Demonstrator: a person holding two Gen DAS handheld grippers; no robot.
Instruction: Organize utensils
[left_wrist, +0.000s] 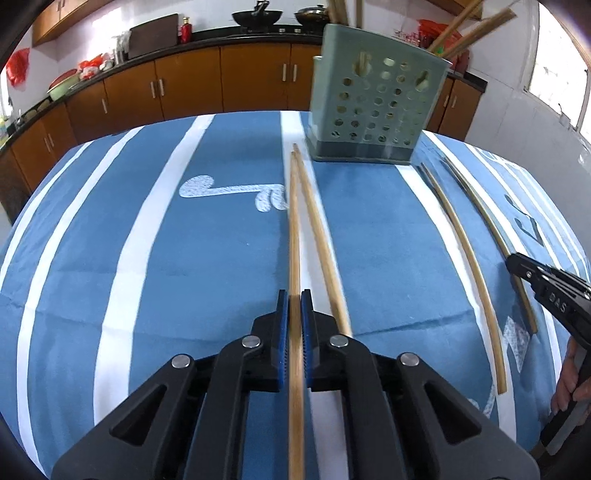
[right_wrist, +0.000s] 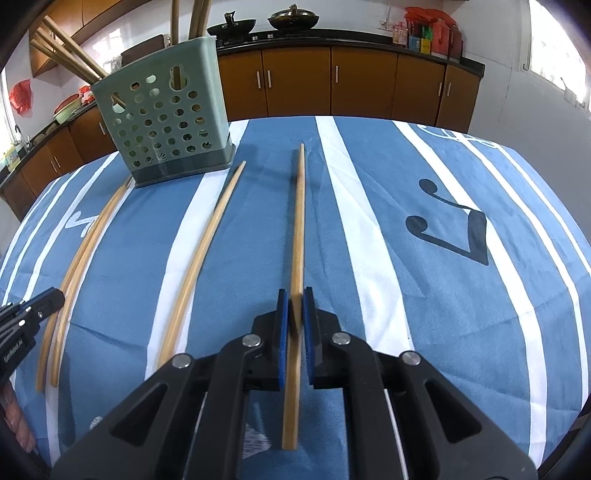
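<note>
My left gripper (left_wrist: 294, 295) is shut on a bamboo chopstick (left_wrist: 294, 229) that lies lengthwise on the blue striped tablecloth (left_wrist: 166, 258). A second chopstick (left_wrist: 321, 240) lies just to its right, touching it at the far tips. The green perforated utensil holder (left_wrist: 376, 107) stands beyond, with several chopsticks (left_wrist: 476, 33) upright in it. My right gripper (right_wrist: 295, 293) is shut on another chopstick (right_wrist: 298, 221). A loose chopstick (right_wrist: 199, 266) lies to its left. Further left lies the pair (right_wrist: 79, 258) where the left gripper (right_wrist: 50, 299) sits. The holder (right_wrist: 166, 125) stands at the back left.
The right gripper (left_wrist: 524, 269) enters at the right edge, over the outermost chopstick (left_wrist: 491, 221), with a hand (left_wrist: 569, 384) behind it. Brown cabinets (right_wrist: 332, 81) and a dark counter with woks (right_wrist: 291, 18) run behind the table. The cloth's far edge falls away behind the holder.
</note>
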